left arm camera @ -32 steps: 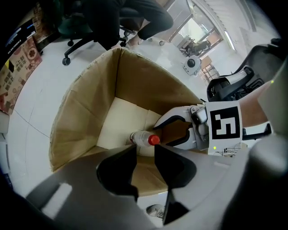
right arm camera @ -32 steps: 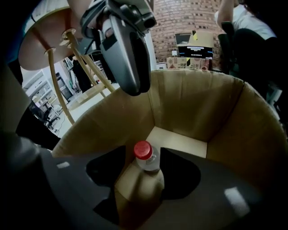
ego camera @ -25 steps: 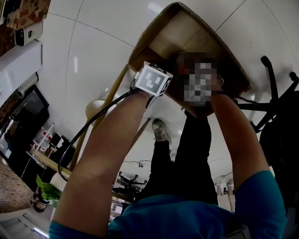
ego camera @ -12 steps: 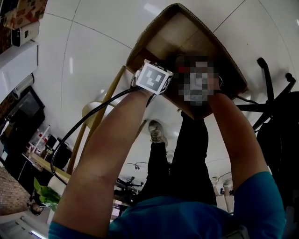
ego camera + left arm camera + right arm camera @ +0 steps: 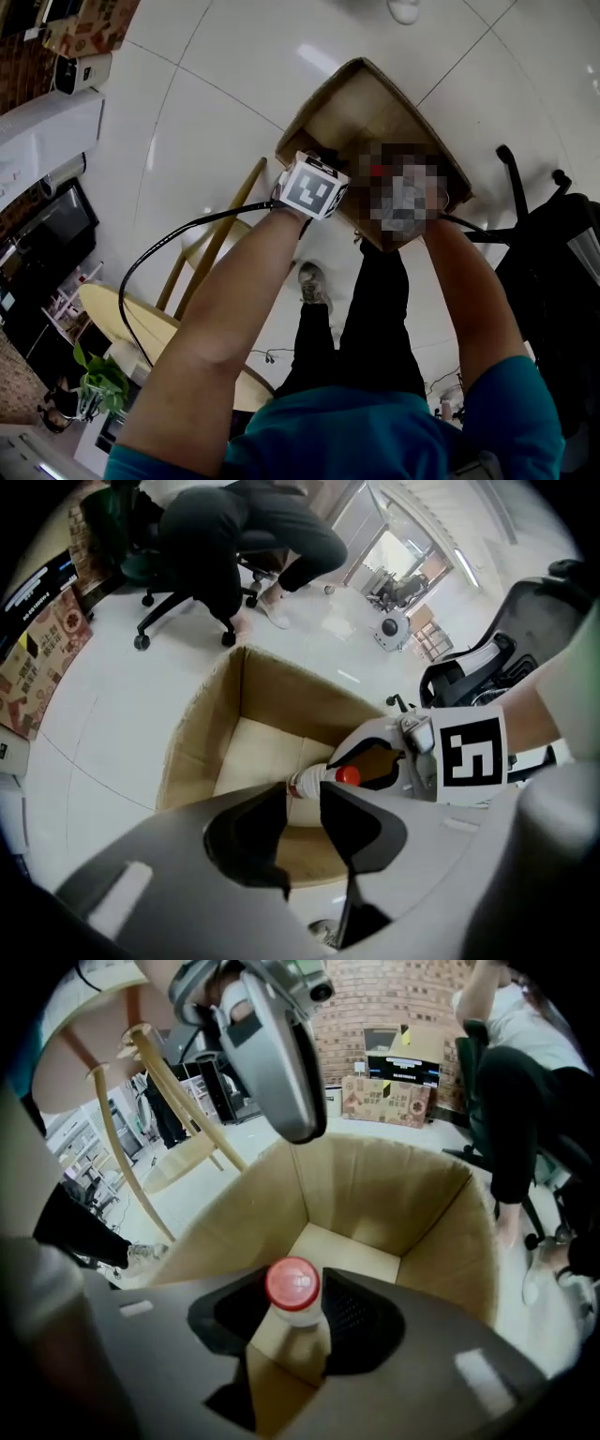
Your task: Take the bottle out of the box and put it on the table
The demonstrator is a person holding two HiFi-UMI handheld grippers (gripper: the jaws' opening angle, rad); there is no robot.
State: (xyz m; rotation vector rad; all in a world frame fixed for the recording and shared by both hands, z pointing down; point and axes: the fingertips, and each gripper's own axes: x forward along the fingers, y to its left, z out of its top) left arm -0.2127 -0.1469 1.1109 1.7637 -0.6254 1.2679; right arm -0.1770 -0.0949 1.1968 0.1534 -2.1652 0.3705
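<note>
Since a second ago both arms have come up, and in the head view the cardboard box [image 5: 361, 94] now looks smaller and farther beneath the hands; more of the white tiled floor [image 5: 206, 103] shows round it.

The right gripper [image 5: 295, 1299] is clenched on the bottle [image 5: 298, 1330] just below its red cap [image 5: 292, 1283]; its jaws have just been closing, and the bottle stands between them, cap toward the camera, body running down out of sight behind the pads. The bottle hangs over the open mouth of the box, above the box's floor; whether its base has cleared the rim cannot be told.

The left gripper [image 5: 302, 799] is released, its jaws apart and pressing on nothing, though they have just been closing; the bottle's white neck shows just past their tips, in the other gripper's hold. Its marker cube [image 5: 314, 186] sits beside the near edge of the box in the head view; a black cable [image 5: 187, 230] loops away from it.

Beyond the box, a round wooden worktop [image 5: 98, 305] stands at the lower left of the head view.
</note>
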